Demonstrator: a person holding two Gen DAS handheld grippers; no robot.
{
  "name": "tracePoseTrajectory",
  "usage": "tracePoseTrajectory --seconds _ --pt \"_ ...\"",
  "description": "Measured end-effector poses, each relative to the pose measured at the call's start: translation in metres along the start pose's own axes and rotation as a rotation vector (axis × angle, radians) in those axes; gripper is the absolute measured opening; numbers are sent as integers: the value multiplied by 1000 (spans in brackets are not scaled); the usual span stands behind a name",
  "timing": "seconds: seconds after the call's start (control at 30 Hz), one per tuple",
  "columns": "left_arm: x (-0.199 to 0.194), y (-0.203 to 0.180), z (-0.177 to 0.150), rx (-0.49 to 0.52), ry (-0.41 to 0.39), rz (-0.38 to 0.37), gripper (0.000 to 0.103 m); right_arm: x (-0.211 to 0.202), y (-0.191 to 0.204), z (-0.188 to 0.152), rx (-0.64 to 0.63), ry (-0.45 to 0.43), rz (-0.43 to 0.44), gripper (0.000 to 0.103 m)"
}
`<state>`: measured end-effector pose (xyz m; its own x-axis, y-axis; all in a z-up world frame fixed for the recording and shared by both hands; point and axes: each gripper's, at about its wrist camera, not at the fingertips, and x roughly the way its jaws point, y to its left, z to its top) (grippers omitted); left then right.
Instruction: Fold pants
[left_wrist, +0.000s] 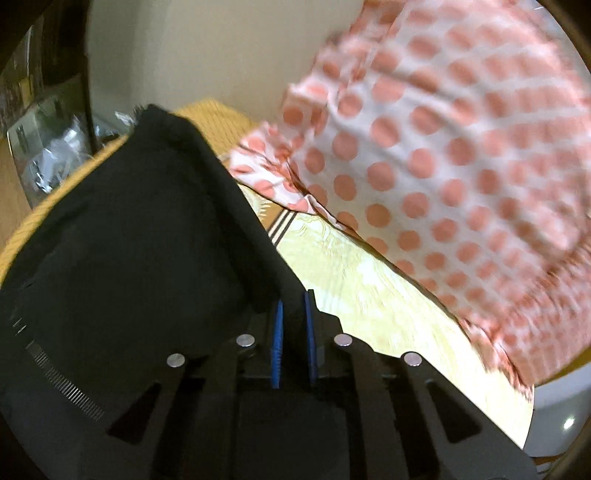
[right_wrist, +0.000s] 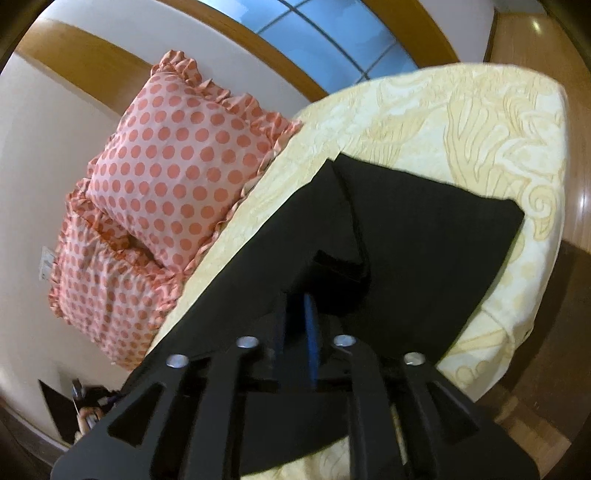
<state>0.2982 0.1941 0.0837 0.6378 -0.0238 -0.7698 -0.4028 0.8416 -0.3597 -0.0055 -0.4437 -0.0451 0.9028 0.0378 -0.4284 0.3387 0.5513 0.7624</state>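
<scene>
Pants (right_wrist: 424, 229) of plain black cloth lie spread over the bed (right_wrist: 480, 110), whose yellow cover carries a pale swirling print. In the right wrist view the fabric reaches from the claw toward the far corner of the mattress, with one panel folded over another along a diagonal seam and a flat, squared end near the bed's edge. The right claw (right_wrist: 297, 325) is pinched narrow on a bunched fold of the pants, blue pads pressed against the cloth. In the left wrist view the left claw (left_wrist: 293, 328) is likewise closed on a raised black edge of the pants (left_wrist: 140, 240), which drape away to its left. Pink polka-dot pillows (right_wrist: 173, 166) with ruffled edges sit beside the garment against the wall.
</scene>
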Motion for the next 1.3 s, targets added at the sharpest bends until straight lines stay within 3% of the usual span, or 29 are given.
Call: tracePoseTrajectory --seconds 0.03,0.2,0.37,0.4,0.43,0.47,0.57,0.63,0.73,0.83,0.93,1.03,1.2,1.3 --pt "-22 6 -13 5 -28 -18 10 -4 -1 -1 12 -1 18 56" --pt "-85 29 -60 13 -94 -68 10 -12 -2 -4 68 9 85 58" --pt "-93 33 -72 33 -120 -58 10 0 -5 2 118 10 75 43" --pt "-94 33 -71 34 -117 -57 10 4 -4 4 117 8 55 36" --pt "-94 32 -71 33 -115 -59 10 13 -4 9 112 23 34 16" --pt "-95 31 -71 39 -120 -58 10 19 -3 12 107 35 32 2" --pt "-107 33 -79 55 -144 -55 10 12 4 31 85 -28 63 2" --pt "-125 42 -92 50 -168 -66 10 -15 13 45 58 -127 94 2" --pt "-148 63 -128 23 -197 -68 10 -47 9 55 24 -220 44 2" --pt "-154 86 -169 -15 -192 -51 10 -44 -16 53 73 -171 -23 2" --pt "-142 106 -201 -68 -140 -31 7 -35 -33 45 104 -131 -58 2" --pt "-139 118 -218 -88 -146 -11 5 -33 -37 41 111 -127 -60 2" --pt "-156 110 -234 -35 -254 11 5 -38 -30 41 78 -153 -64 2" --pt "-149 117 -233 -50 -217 -6 9 -36 -36 42 102 -135 -70 2"
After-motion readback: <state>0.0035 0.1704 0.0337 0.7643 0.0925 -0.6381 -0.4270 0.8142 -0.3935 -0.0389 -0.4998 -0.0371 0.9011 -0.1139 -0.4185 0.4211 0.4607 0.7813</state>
